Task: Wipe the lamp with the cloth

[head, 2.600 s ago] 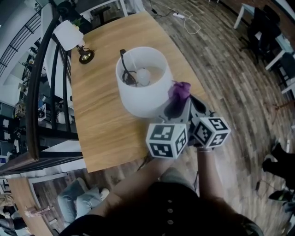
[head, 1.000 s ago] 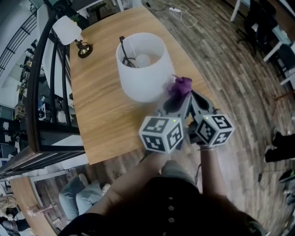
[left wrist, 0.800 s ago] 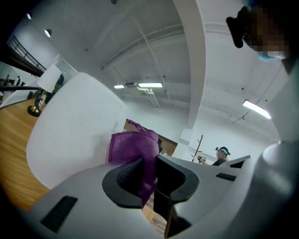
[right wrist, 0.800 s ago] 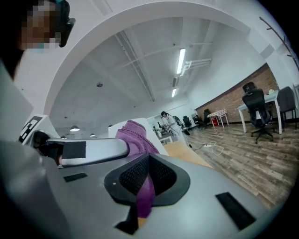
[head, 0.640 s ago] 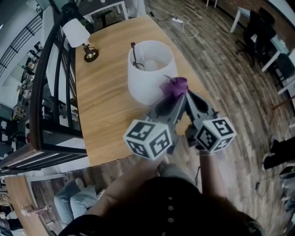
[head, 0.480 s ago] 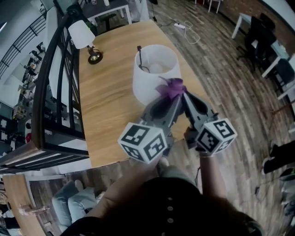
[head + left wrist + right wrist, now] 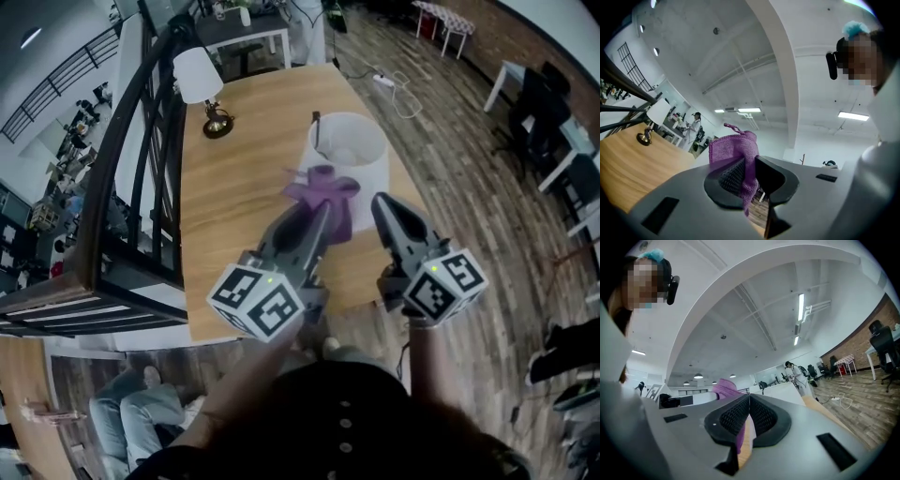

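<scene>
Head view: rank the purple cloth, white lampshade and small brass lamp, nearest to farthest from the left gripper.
1. Purple cloth, clamped in the left gripper.
2. White lampshade, just beyond, to the right.
3. Small brass lamp, farthest, up left.

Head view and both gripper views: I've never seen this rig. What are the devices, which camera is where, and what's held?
A person carries a pair of two-jaw grippers; the patterned cubes belong to them. The head view looks down from the person's head; the other cameras ride on the grippers. On the wooden table stand a white-shaded lamp and a smaller lamp. The left gripper has its jaws shut on a purple cloth; the right gripper has its jaws shut, empty.
</scene>
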